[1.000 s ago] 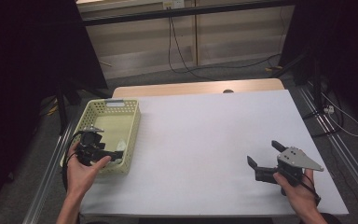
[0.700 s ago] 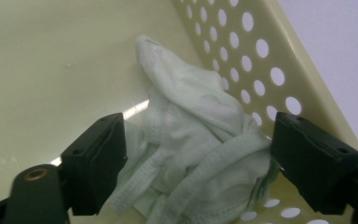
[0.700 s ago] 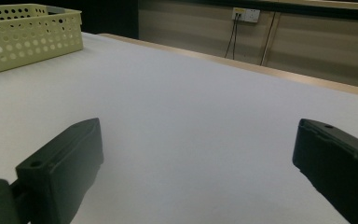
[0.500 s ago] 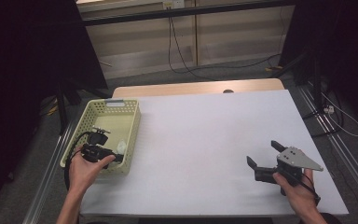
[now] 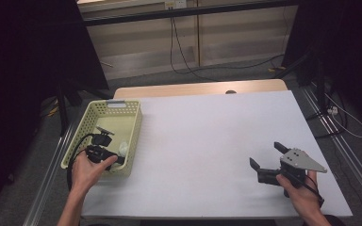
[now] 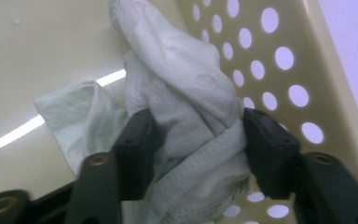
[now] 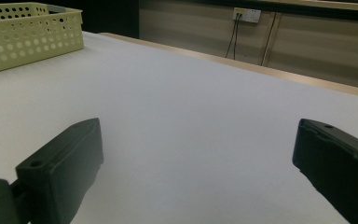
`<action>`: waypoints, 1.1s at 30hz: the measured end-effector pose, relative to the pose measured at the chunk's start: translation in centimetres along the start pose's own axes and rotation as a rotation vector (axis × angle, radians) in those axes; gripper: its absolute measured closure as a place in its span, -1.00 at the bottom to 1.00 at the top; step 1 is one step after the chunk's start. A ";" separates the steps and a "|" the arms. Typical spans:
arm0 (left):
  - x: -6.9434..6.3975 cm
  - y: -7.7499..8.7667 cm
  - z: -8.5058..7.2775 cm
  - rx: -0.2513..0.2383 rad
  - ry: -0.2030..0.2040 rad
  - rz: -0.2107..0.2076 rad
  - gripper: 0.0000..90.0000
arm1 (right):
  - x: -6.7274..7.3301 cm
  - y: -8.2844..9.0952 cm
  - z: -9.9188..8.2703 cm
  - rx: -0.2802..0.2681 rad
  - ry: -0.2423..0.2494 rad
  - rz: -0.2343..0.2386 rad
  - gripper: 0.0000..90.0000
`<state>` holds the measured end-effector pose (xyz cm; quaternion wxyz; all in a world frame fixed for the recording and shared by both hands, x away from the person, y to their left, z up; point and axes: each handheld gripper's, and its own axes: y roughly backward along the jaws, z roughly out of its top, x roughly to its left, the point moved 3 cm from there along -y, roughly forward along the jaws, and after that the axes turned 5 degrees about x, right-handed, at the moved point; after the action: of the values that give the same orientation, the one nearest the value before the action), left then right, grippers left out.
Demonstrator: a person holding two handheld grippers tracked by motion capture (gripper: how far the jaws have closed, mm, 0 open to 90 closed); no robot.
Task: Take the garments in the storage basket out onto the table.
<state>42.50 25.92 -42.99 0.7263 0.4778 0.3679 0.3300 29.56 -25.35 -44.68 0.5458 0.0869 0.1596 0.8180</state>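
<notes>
The left gripper [image 5: 104, 153] is lowered into the yellow perforated basket [image 5: 86, 127], which stands at the left edge of the white surface [image 5: 207, 141]. In the left gripper view its fingers [image 6: 135, 144] have just been closing and now sit on either side of a bunched pale green cloth [image 6: 186, 116], both pads pressing into the folds. The cloth lies at the near end of the basket floor, close against the right-hand perforated wall; part of it spreads flat toward the basket's middle. From the high view the cloth [image 5: 122, 149] shows as a small pale patch, and its full extent is hard to judge there. The right gripper [image 5: 269, 162] is held at the near right corner of the surface, well apart from the basket. Its fingers [image 7: 60, 161] stand wide apart, nothing between them but bare surface. The basket [image 7: 28, 32] appears far off in the right gripper view.
</notes>
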 end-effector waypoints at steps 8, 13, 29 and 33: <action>-0.1 0.5 -0.1 -0.039 -0.002 0.031 0.58 | 0.0 0.0 0.0 0.001 -0.001 0.000 -0.97; -0.2 0.8 -0.3 -0.086 0.000 0.051 0.60 | 0.0 0.0 0.0 0.000 -0.004 0.000 -0.97; 0.3 2.4 -1.1 -0.256 0.023 0.059 0.60 | -0.1 0.0 0.0 -0.001 -0.004 -0.007 -0.97; 0.3 2.7 -1.1 -0.303 0.015 0.061 0.60 | -0.1 0.0 0.0 -0.004 -0.005 -0.007 -0.97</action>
<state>41.39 27.50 -40.85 0.7768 0.3713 0.3047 0.4073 29.61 -25.45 -44.64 0.5489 0.0872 0.1571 0.8163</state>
